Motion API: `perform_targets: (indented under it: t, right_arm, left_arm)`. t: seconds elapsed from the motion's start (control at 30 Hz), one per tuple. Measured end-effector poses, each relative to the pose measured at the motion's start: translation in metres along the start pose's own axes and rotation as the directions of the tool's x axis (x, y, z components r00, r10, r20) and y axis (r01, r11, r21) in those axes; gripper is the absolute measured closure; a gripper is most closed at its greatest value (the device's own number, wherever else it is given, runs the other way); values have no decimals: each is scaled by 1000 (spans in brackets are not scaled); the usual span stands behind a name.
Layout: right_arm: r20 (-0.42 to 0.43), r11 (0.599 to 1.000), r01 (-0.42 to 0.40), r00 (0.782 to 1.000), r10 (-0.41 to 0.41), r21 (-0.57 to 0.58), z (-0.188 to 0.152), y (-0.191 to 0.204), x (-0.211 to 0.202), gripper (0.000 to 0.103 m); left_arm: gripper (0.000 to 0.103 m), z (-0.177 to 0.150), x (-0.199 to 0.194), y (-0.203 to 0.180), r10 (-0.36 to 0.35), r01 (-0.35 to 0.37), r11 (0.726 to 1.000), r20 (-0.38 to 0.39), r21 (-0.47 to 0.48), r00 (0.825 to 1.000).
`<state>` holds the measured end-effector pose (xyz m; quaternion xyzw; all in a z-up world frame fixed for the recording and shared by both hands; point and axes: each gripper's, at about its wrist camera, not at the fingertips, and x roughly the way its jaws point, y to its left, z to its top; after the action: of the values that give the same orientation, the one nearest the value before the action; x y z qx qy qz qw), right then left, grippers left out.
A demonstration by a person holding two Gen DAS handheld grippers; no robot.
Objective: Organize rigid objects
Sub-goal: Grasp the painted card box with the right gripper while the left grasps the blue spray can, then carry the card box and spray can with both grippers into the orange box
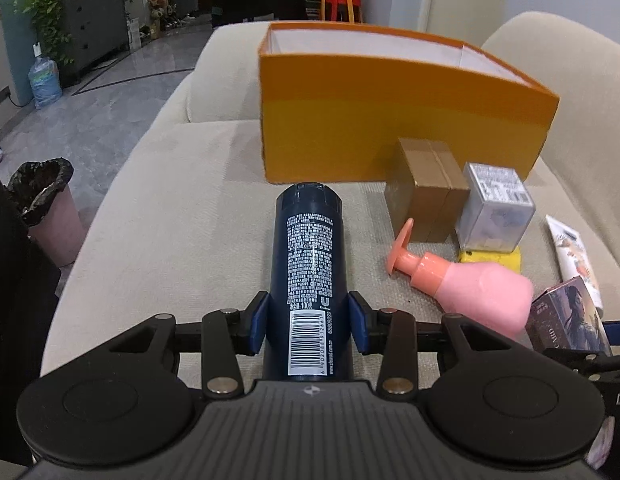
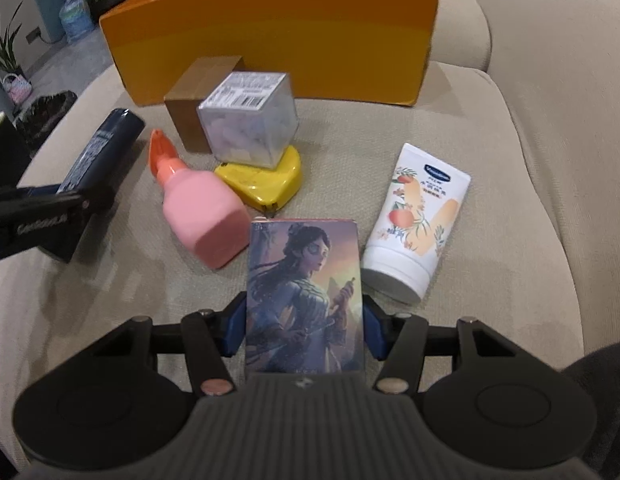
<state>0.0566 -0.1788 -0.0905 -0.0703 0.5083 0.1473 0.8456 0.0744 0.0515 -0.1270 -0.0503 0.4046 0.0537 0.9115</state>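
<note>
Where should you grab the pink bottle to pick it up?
Grab the pink bottle across its wide flat body, coming down from above. It lies on its side on the couch, so the body faces up; the orange pump is thin and slanted, a poor hold.

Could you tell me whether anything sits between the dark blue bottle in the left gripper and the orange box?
Nothing visible does. The left gripper is shut on the blue bottle, and bare cushion lies between the bottle's far end and the orange box. The brown carton stands off to the right.
</note>
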Motion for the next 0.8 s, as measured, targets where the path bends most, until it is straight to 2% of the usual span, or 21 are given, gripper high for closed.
perform_targets:
  t: [0.4, 0.8]
  right_arm:
    - [91, 1000, -16, 996, 14, 21, 21, -5, -46, 46]
    - [209, 1000, 3, 978, -5, 9, 77, -10, -87, 46]
  left_arm:
    - [56, 29, -39, 6, -39, 40, 999, 90, -4, 995]
    - [56, 83, -56, -5, -74, 66, 997, 167, 50, 983]
